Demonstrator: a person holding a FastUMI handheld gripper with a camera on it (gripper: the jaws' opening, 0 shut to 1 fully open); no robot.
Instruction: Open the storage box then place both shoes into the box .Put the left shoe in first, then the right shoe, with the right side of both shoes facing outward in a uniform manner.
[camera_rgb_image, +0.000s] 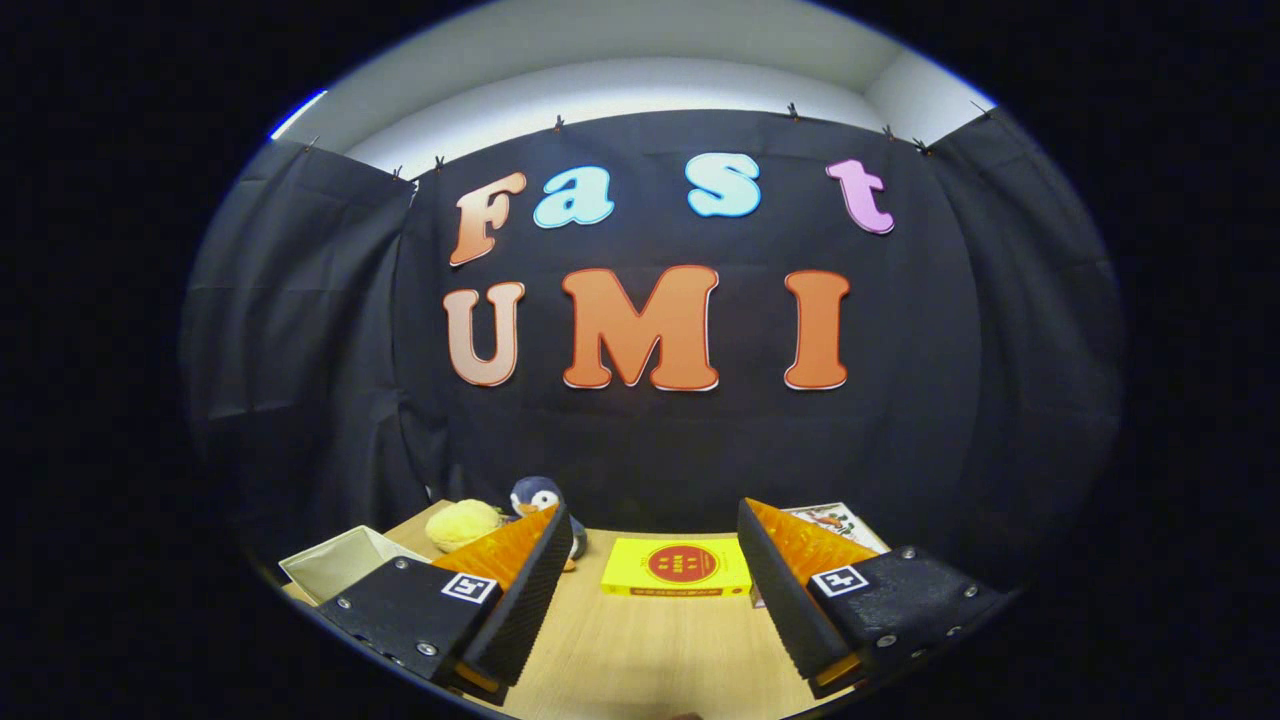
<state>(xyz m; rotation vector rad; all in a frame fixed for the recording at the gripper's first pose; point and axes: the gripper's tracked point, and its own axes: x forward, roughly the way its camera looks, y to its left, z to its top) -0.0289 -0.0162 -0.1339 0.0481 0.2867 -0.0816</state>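
Plainly, the pale open-topped storage box (345, 562) sits at the near left of the wooden table (640, 650), just left of the gripper (655, 590), whose fingers stand wide apart and hold nothing. Its long axis cannot be told. No shoes are in sight. Far ahead between the fingers lies a flat yellow carton (677, 568); a yellow plush ball (462, 523) and penguin toy (538, 496) sit far left.

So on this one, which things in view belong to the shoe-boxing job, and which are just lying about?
Job:
- gripper, fingers open, nothing between them
- white open container beside the left finger, possibly the storage box; cannot tell

Lying about:
- yellow box beyond the fingers
- penguin plush
- yellow fluffy ball
- printed card
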